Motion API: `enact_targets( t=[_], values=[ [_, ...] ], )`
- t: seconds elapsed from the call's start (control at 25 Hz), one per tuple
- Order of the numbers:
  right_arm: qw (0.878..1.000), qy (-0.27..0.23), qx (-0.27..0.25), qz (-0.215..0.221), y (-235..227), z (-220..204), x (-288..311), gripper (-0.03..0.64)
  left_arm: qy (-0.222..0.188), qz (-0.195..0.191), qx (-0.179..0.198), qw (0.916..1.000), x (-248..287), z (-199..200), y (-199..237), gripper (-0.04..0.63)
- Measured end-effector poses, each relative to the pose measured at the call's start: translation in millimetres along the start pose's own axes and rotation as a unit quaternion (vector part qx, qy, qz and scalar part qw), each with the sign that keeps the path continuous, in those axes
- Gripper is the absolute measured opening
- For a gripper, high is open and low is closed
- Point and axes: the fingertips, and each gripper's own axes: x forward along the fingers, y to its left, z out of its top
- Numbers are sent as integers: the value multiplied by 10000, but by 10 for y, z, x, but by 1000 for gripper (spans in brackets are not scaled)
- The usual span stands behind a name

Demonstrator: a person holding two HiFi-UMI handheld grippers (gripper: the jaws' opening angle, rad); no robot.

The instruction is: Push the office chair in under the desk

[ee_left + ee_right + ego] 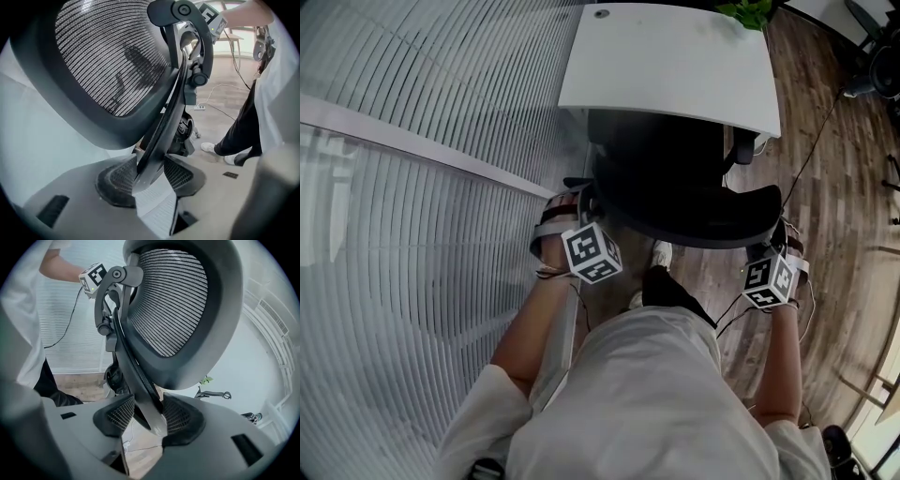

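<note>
Pads (119, 180) of the left gripper (150, 176) are squeezed onto a thin dark frame bar (161, 126) at the back of the office chair (112, 61), so that one's pinching the chair, not sitting loose. Same deal on the other side. The right gripper (149, 417) has its textured pads (180, 416) pressed on a matching bar that runs up between the jaws.

Right above and ahead of each set of jaws is the curved mesh backrest (173, 301), and it fills most of both gripper views. Off to the right of the left gripper's jaws, a bit further out, there's the person's dark trouser leg (243, 131) and a white shoe (213, 147) on the wood floor (225, 93).

In the head view the left gripper (572, 211) and right gripper (776, 246) sit at the two ends of the chair back, with the chair (675, 187) between them.

Straight ahead of both grippers, past the backrest, is the white desk (675, 66). The chair's front goes out of sight under the desk's near edge, while the backrest sticks out on the grippers' side. Out to the left of the left gripper runs a slatted wall (412, 112). Furthest away, a green plant (748, 11) pokes in at the desk's far edge.
</note>
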Motion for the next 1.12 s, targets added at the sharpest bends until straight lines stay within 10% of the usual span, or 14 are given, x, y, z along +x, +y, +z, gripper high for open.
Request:
enact_targets(
  t=[1.12],
  values=[
    [9998,-131,-174,13,-797,163,738,204,315,114,-302,9990,632,233,742,189]
  ],
)
